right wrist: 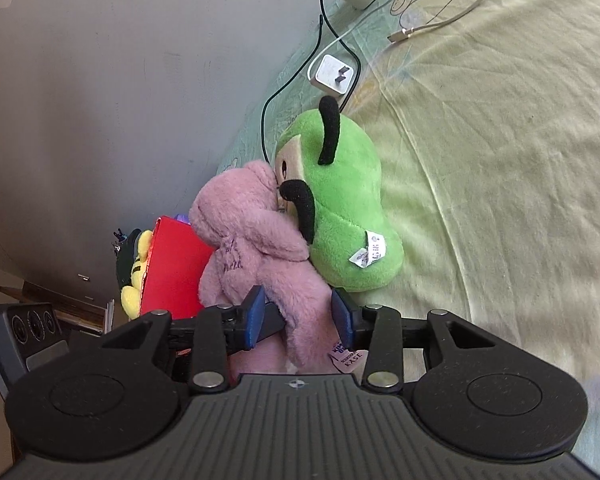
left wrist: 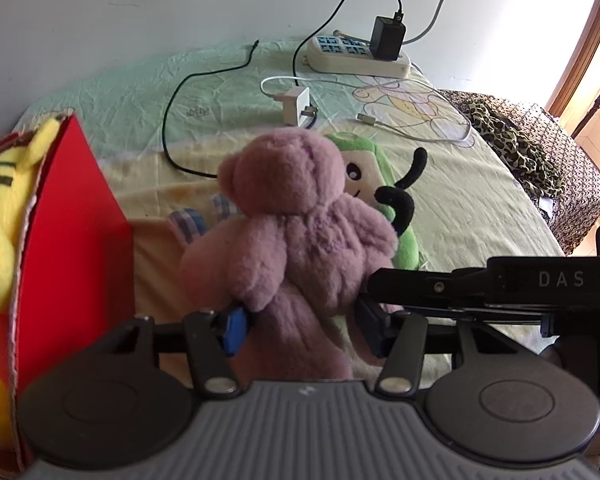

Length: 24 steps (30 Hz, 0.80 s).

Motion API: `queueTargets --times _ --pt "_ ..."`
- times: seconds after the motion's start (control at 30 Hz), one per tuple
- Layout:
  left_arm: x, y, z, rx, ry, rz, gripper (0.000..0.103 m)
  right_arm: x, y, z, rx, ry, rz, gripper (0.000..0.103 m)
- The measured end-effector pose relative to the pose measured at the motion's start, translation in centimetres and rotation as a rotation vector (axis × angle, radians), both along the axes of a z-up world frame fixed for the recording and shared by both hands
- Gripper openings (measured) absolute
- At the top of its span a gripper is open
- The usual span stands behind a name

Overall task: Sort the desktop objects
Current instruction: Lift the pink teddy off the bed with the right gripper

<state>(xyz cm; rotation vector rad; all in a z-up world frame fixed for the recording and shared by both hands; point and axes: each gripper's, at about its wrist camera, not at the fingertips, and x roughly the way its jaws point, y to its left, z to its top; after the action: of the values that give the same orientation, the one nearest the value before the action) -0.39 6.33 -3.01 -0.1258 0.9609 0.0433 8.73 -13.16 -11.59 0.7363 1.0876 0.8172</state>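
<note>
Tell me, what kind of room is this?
Probably a bedroom at home. The toys lie on a cartoon-print sheet against a plain wall, with a power strip and a charger on it. A pink bear and a green plush point to a lived-in room.

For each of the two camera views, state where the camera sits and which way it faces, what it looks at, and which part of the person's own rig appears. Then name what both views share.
Left wrist: on the left gripper, facing the wall; sees the pink bear, red box, power strip; the right gripper's arm crosses at right.
Right wrist: on the right gripper, rolled sideways; sees the bear, green plush.
Shared: bear, green plush, red box, white charger.
</note>
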Motion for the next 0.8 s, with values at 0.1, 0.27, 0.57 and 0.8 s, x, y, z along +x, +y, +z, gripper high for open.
queueTargets --times 0.1,0.27,0.57,0.8 --pt "0.0 0.1 0.0 -0.003 -0.001 0.005 0.054 0.2 0.1 -0.2 -0.004 -0.001 0.001 0.041" --pt "-0.5 -0.2 0.7 0.005 -0.021 0.002 0.052 0.5 0.1 -0.4 0.01 0.014 0.019 0.035" --pt "-2.6 -0.9 1.7 -0.021 -0.051 -0.021 0.052 -1.0 -0.4 1.3 -0.017 -0.053 0.063 0.028" --pt "-5.0 -2.2 0.5 -0.077 -0.014 -0.071 0.052 -2.6 -1.6 1.9 -0.041 -0.048 0.086 0.027"
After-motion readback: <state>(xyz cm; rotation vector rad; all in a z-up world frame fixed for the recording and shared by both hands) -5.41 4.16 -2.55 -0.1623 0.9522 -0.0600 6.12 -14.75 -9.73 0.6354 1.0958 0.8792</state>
